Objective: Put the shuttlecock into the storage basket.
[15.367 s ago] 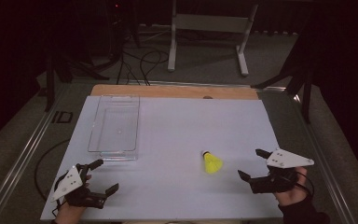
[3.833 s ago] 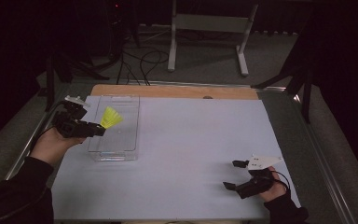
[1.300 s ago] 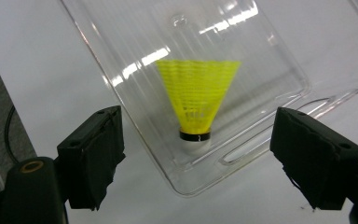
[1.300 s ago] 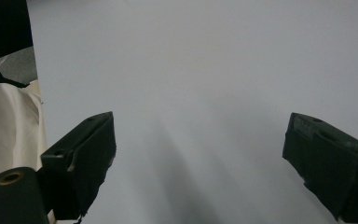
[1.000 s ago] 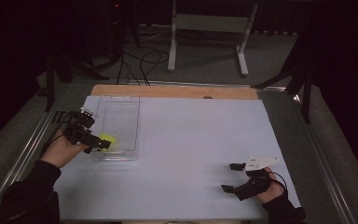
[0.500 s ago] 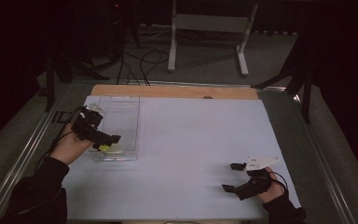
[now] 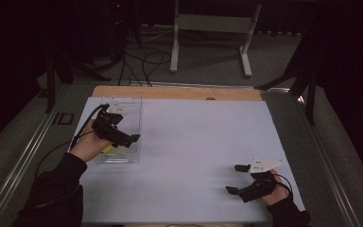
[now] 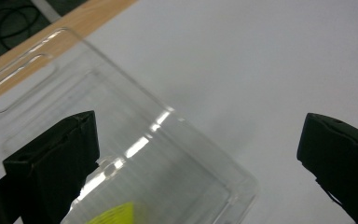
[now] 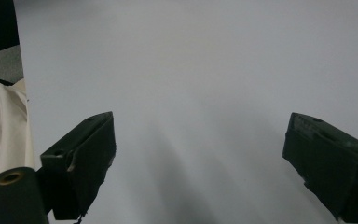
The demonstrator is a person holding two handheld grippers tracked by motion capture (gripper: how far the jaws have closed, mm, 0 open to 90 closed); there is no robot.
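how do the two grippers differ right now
The left gripper hovers over the near end of the clear bin, where a yellow thing lies; the right gripper sits low over bare white table at the near right. Both have their jaws wide open and hold nothing.

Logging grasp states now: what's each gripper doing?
Left gripper: open, empty, over the clear plastic tray.
Right gripper: open, empty, over the white table.

The tub (image 7: 123,130) sat on the worktop (image 7: 194,142), at its far left. The birdie (image 7: 108,149) lay in the tub, at the near end. The left tool (image 7: 123,137) was over the tub, above the birdie. The right tool (image 7: 236,178) was well apart, at the near right of the worktop.
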